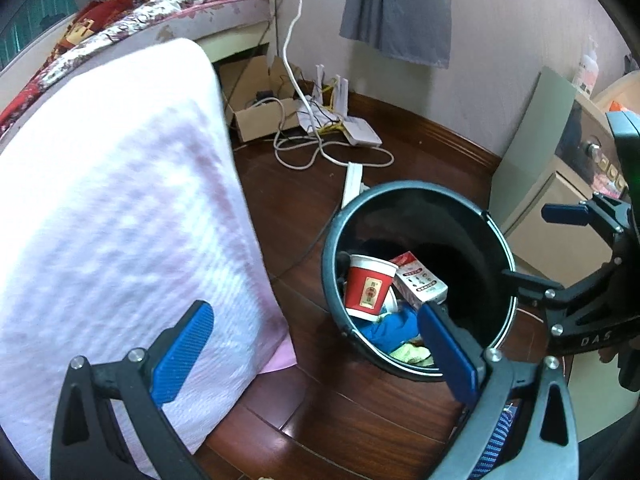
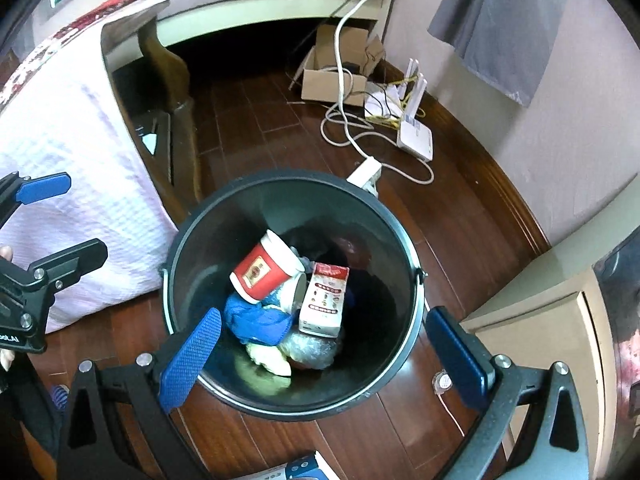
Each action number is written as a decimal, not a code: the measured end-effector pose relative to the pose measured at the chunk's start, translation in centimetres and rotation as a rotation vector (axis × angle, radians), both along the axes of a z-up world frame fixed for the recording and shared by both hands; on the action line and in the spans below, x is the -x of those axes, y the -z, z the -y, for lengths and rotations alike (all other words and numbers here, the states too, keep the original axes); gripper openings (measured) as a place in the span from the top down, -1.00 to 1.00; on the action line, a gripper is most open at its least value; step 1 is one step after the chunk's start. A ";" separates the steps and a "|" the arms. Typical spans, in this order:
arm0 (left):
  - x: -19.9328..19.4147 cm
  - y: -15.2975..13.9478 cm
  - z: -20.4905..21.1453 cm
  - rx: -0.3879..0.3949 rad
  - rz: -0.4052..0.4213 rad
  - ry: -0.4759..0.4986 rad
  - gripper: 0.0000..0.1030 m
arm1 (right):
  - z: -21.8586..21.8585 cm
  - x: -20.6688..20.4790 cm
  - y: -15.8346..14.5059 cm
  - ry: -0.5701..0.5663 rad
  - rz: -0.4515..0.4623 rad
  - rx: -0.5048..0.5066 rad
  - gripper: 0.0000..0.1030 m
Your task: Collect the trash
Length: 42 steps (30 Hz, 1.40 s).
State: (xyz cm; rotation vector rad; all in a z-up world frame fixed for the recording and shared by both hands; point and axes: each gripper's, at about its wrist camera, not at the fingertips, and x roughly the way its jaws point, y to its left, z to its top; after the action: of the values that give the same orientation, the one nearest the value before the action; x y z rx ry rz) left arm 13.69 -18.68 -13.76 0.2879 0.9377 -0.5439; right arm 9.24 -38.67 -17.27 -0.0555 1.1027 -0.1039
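In bin: one cup (red)

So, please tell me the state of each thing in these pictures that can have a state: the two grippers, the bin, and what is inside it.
Left gripper: open, holding nothing.
Right gripper: open, holding nothing, above the bin.
Trash bin: upright, no lid on it, partly filled.
Red paper cup: inside the bin, tipped on its side.
Small carton: inside the bin, leaning among the other trash.
Cardboard box: flaps open, on the floor.
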 end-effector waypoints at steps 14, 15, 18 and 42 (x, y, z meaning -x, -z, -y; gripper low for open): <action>3.8 -7.4 -4.8 0.007 0.115 -0.044 -0.99 | -4.5 2.4 -8.5 -0.012 0.119 0.064 -1.00; 4.1 -8.2 -5.4 0.015 0.122 -0.057 -0.99 | -4.9 2.7 -9.3 -0.011 0.130 0.064 -1.00; 4.5 -9.5 -6.7 0.027 0.136 -0.091 -0.98 | -6.2 3.6 -11.4 -0.010 0.164 0.058 -1.00; 12.4 -19.0 -13.0 0.104 0.307 -0.169 -0.98 | -13.9 11.2 -23.7 -0.009 0.357 0.022 -1.00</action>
State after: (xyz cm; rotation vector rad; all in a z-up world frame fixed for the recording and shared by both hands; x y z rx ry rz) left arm 1.32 -5.71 5.26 0.1891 0.6268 -0.3780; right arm -1.96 -24.81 6.42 -0.0587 0.7452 -0.1132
